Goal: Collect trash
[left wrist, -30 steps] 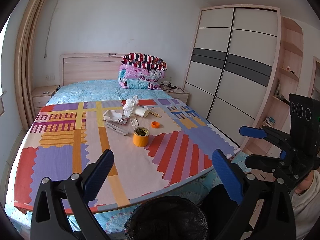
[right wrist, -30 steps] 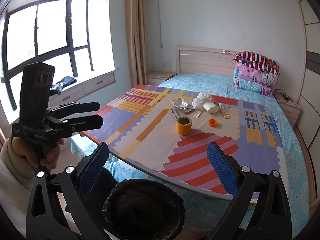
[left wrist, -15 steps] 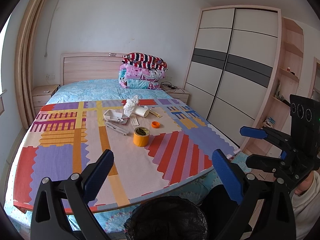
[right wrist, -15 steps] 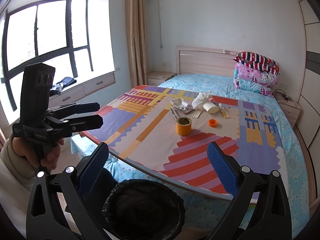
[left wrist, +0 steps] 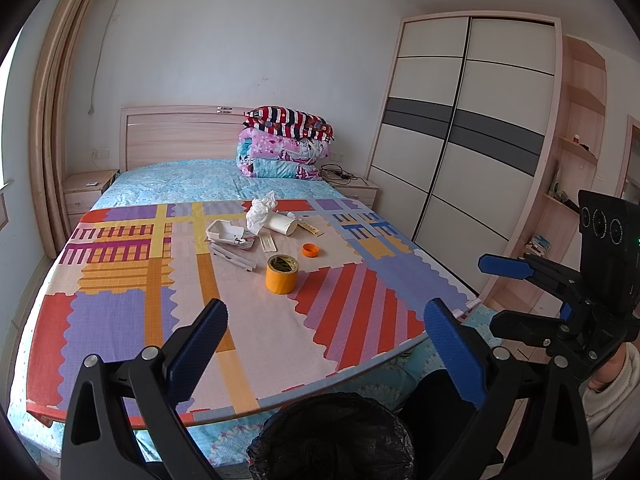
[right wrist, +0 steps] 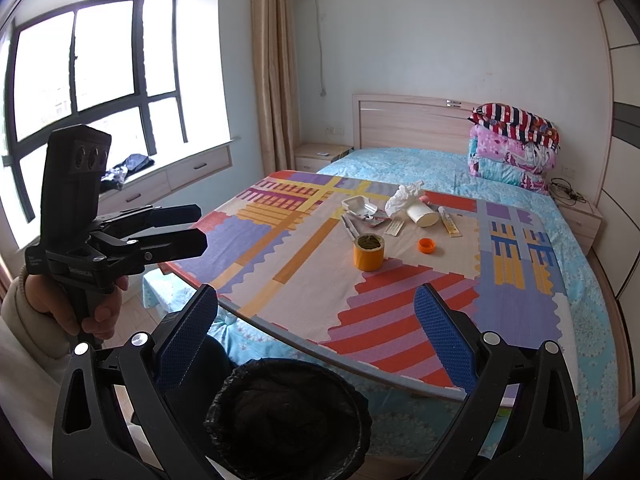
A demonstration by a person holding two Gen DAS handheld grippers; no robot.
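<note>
Bedroom setting, with a multicoloured patchwork mat (left wrist: 132, 320) laid over the bed. Nearest, a black-lined trash bin (right wrist: 286, 412) stands at the bed's foot. Left claw (left wrist: 324, 344) and right claw (right wrist: 316, 336) hover above it, both spread wide and empty. Farther, on the mat: an orange tape roll (left wrist: 282, 273), an orange bottle cap (left wrist: 311, 249), then a white plastic tray (left wrist: 225, 232), a white paper cup lying on its side (left wrist: 283, 223) and crumpled white tissue (left wrist: 261, 208).
</note>
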